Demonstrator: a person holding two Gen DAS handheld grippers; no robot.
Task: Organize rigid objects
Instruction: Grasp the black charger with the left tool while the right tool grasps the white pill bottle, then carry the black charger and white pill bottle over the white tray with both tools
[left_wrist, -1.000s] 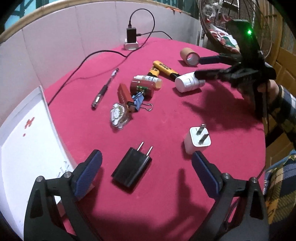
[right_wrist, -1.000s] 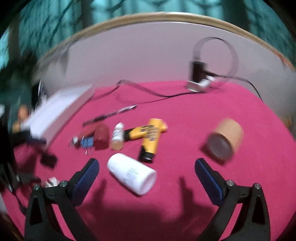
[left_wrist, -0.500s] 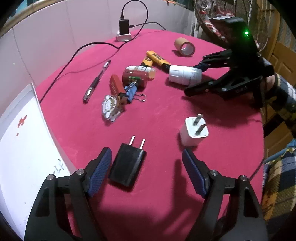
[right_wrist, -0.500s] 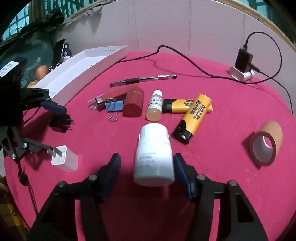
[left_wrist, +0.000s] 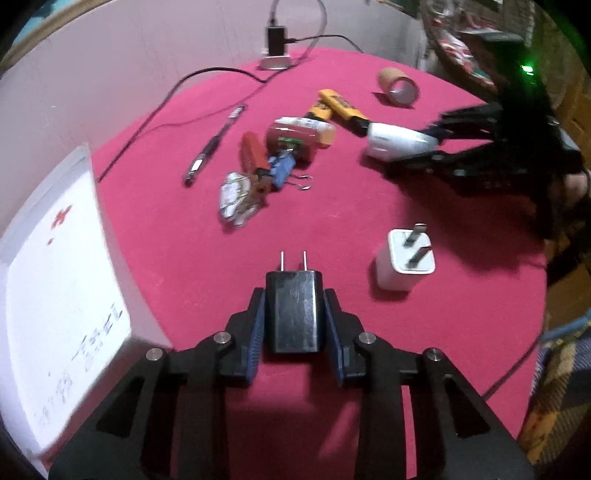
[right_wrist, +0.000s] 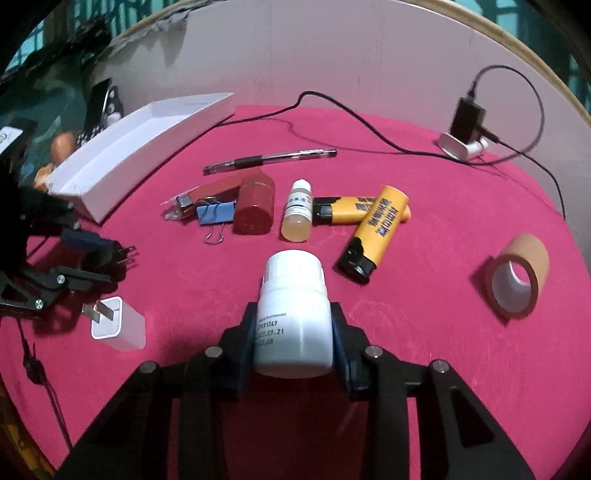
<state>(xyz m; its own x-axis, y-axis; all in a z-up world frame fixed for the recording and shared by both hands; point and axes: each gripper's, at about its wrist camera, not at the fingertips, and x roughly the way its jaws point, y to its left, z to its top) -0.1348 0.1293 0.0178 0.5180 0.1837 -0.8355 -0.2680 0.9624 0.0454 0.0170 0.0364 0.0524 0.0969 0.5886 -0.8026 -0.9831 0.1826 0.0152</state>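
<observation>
A round table with a red cloth (right_wrist: 443, 350) is holding many small things. A white square plug (right_wrist: 117, 324), two yellow lighters (right_wrist: 373, 225), a brown tape roll (right_wrist: 517, 280) and a black pen (right_wrist: 269, 160) are lying on it.

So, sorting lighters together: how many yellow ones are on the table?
2: one lighter lies angled across the other lighter, right of the dropper bottle.

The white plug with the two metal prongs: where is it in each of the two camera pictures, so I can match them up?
Left wrist view: the white plug stands right of centre on the red cloth, right of the black charger in the left gripper.
Right wrist view: the white plug lies at lower left.
Shared landmark: the tape roll.
</observation>
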